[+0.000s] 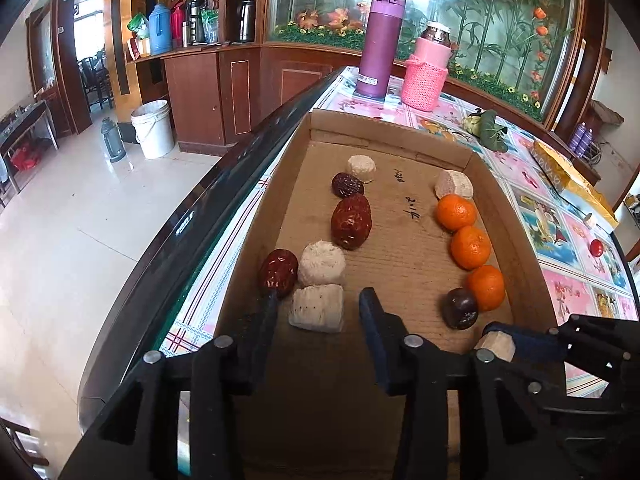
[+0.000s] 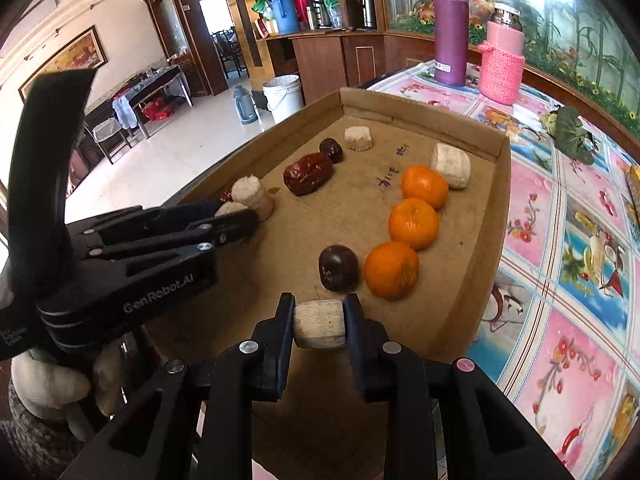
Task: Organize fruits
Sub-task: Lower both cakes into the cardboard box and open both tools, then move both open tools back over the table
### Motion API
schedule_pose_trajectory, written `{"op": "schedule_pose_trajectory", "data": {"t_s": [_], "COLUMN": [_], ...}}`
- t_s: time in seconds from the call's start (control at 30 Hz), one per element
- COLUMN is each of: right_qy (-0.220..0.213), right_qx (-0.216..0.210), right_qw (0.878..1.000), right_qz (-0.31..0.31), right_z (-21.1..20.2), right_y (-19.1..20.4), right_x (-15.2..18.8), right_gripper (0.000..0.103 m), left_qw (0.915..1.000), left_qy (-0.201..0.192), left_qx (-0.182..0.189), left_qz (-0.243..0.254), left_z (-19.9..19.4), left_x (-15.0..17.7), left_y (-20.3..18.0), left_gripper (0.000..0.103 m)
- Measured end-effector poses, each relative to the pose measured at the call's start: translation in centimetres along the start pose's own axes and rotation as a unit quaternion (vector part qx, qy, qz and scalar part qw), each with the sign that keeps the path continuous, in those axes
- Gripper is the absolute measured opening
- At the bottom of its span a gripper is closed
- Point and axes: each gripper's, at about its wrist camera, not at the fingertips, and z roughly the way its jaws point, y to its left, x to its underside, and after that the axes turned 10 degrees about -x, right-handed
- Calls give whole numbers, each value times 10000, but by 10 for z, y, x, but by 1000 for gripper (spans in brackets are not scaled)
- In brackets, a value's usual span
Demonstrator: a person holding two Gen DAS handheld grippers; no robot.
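Right gripper clamping a pale fruit chunk over the cardboard tray; left gripper hanging wide.

From the left wrist view, the left gripper (image 1: 320, 304) is hovering with jaws wide and holding nothing, a white chunk (image 1: 317, 309) lying between them in the cardboard tray (image 1: 520, 248); three oranges (image 1: 471, 247) are lining up toward 2 o'clock beside a dark round fruit (image 1: 460, 308), red dates (image 1: 351, 221) are sitting toward 12 o'clock, and handwriting on the tray floor is proving unreadable. From the right wrist view, the right gripper (image 2: 319, 324) is gripping a pale fruit chunk (image 2: 319, 324) low over the tray's near end, the oranges lying at 1 o'clock; the left gripper's body at 9 o'clock is showing "GenRobot.AI", while a purple flask (image 2: 451, 32) is standing on the patterned worktop (image 2: 560, 264), its label too small to read.
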Motion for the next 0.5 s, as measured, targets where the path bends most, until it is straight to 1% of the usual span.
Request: {"op": "schedule_pose_trajectory", "data": {"t_s": [0.17,0.27,0.33,0.37,0.4,0.43,0.5], "right_qy": [-8,-39,-76,-105,-150,-214,-339], "right_qx": [54,35,-18,-48,-98,-162,-177], "right_qw": [10000,9999,9999,9998,9997,9994,9991], "right_qz": [75,93,131,158,187,207,201], "right_z": [1,-1,-3,-4,-7,-10,-18], "right_y": [-6,-6,-7,-8,-9,-10,-12], "right_x": [3,5,5,4,4,4,3], "right_gripper": [28,28,35,44,50,52,54], "left_qw": [9999,9997,9995,9994,9993,9992,9986], "left_qy": [18,10,-8,-16,-31,-54,-84], "left_qx": [17,61,76,74,52,13,22], "left_qz": [-123,-217,-296,-327,-365,-407,-514], "left_z": [-3,-6,-9,-11,-13,-14,-17], "left_x": [0,-2,-3,-4,-5,-5,-7], "left_y": [4,4,5,5,5,5,8], "left_gripper": [47,53,57,58,62,66,67]}}
